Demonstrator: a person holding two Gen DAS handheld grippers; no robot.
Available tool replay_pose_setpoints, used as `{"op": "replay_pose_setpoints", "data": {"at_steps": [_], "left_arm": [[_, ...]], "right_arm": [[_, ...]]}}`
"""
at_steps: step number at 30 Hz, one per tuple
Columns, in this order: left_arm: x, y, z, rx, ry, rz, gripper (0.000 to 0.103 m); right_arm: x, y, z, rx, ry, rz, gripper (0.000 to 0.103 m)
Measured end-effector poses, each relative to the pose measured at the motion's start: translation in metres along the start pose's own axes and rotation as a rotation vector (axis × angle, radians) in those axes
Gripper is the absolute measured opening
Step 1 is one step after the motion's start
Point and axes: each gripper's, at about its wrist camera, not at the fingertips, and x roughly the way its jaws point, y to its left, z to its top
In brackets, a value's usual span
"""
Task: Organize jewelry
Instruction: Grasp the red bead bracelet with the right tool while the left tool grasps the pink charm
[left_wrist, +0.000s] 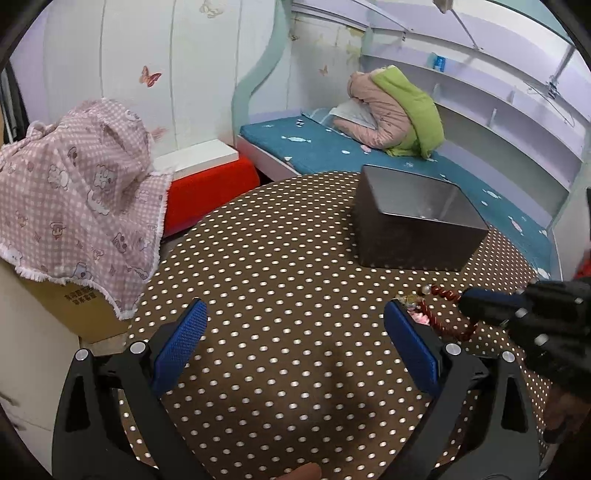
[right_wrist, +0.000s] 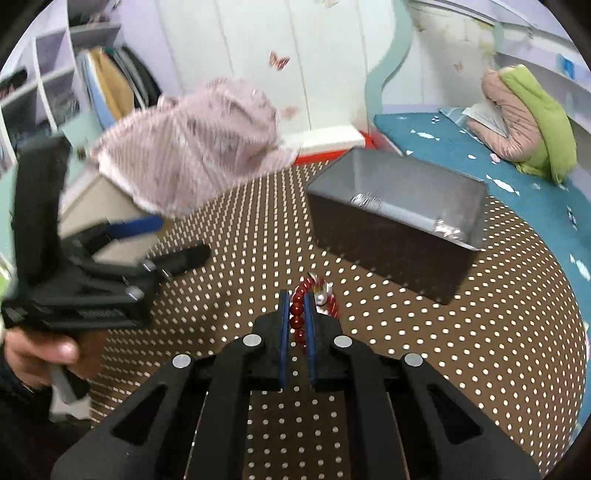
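Note:
A red bead bracelet (right_wrist: 297, 314) lies on the brown polka-dot table (right_wrist: 443, 350), with a small pearl and pink charm pieces beside it (left_wrist: 421, 306). My right gripper (right_wrist: 296, 301) is shut on the red beads; it shows in the left wrist view (left_wrist: 480, 299) at the right. My left gripper (left_wrist: 291, 325) is open and empty over the table, left of the bracelet (left_wrist: 447, 314). A dark box (left_wrist: 417, 218) with a silver lining stands open behind the bracelet; something shiny lies inside it (right_wrist: 447, 230).
A pink patterned cloth (left_wrist: 74, 192) covers a cardboard box left of the table. A red and white box (left_wrist: 210, 177) sits behind. A teal bench (left_wrist: 325, 144) with a pink and green jacket (left_wrist: 399, 110) runs along the far right, under white shelves.

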Motion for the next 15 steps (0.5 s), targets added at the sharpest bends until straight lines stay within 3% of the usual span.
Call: {"op": "replay_pose_setpoints", "data": {"at_steps": [7,15], "left_arm": [[0.024,-0.029,0.002,0.061,0.051,-0.075,0.096],[0.061,-0.049,-0.004,0.109,0.108,-0.067,0.095]], "right_arm": [[-0.02,-0.012,-0.004,0.065,-0.039,-0.012,0.006],[-0.019,-0.027,-0.018,0.111,-0.02,-0.019,0.006]]}}
